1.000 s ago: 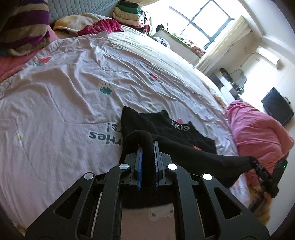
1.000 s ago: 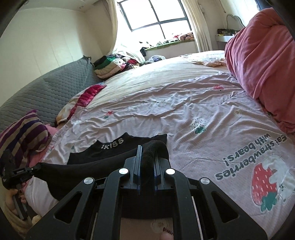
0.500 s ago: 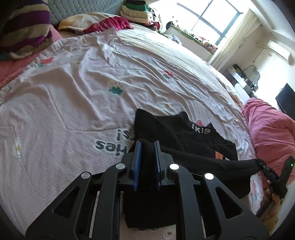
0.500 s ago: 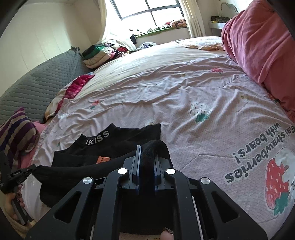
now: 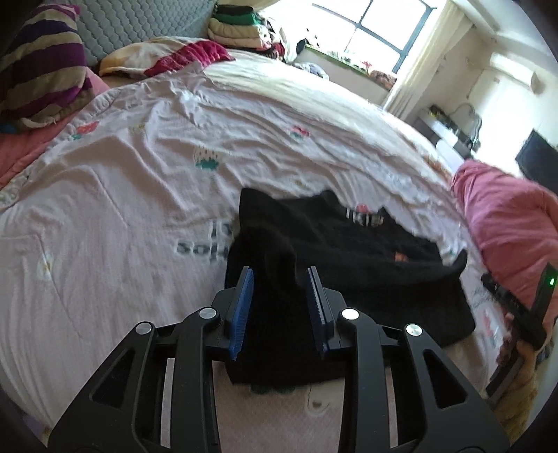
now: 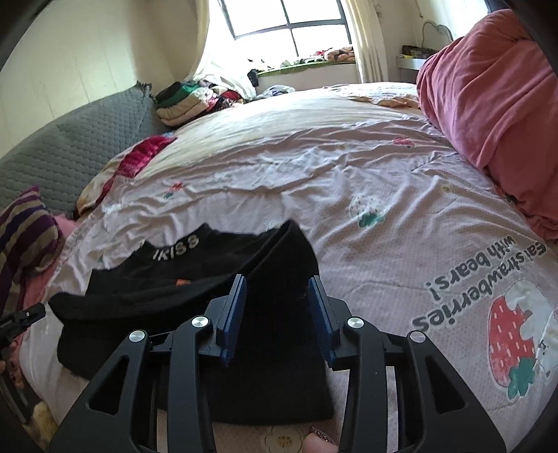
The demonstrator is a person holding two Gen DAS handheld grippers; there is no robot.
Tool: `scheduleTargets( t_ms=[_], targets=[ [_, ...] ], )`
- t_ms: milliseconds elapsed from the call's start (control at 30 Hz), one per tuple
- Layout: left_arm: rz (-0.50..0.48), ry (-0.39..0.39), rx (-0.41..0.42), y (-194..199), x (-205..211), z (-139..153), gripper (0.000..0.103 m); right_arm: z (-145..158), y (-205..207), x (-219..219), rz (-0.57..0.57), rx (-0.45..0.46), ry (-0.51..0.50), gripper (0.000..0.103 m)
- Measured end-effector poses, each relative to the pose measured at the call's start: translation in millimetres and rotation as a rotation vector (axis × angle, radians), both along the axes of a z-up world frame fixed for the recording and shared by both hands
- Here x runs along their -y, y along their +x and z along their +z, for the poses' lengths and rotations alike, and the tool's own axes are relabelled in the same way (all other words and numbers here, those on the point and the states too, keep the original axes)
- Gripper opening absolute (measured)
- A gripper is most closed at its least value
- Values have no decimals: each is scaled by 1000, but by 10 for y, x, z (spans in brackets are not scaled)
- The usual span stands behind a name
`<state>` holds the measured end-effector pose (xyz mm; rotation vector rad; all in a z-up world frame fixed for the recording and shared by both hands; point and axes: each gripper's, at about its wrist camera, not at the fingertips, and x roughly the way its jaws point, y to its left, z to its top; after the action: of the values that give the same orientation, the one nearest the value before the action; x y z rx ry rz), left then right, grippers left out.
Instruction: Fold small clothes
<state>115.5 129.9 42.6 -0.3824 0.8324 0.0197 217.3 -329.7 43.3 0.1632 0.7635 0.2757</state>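
Note:
A small black garment with a white-lettered collar and an orange tag lies folded over itself on the pink quilt. My left gripper sits low over its left end. Its jaws are opening, and a slack ridge of black cloth stands between the blue pads without being pinched. My right gripper hovers over the garment's right end, jaws also opening, with the cloth lying loose between them. Each gripper shows at the edge of the other's view: the right gripper and the left gripper.
A rose-coloured blanket is heaped on the bed's right side. A striped pillow and a grey quilted headboard bound the left. Folded clothes are stacked at the far end, below the window.
Both grippers were shut on the garment's raised edge; now their jaws stand apart and the cloth has dropped onto the bed. Both hands sank toward the quilt.

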Motion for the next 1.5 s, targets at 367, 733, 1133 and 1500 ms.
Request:
scheduleTargets(
  t_ms=[367, 733, 1133, 1500],
  targets=[
    [-114, 99, -84, 241, 413, -323, 22, -396, 105, -407, 69, -94, -132, 35],
    [-67, 33, -33, 756, 278, -225, 26, -385, 563, -681, 81, -105, -143, 35],
    [49, 1, -14, 833, -193, -131, 32, -268, 772, -443, 9, -90, -124, 35],
    [32, -31, -93, 976, -285, -401, 32, -435, 948, -217, -22, -170, -73, 48]
  ],
)
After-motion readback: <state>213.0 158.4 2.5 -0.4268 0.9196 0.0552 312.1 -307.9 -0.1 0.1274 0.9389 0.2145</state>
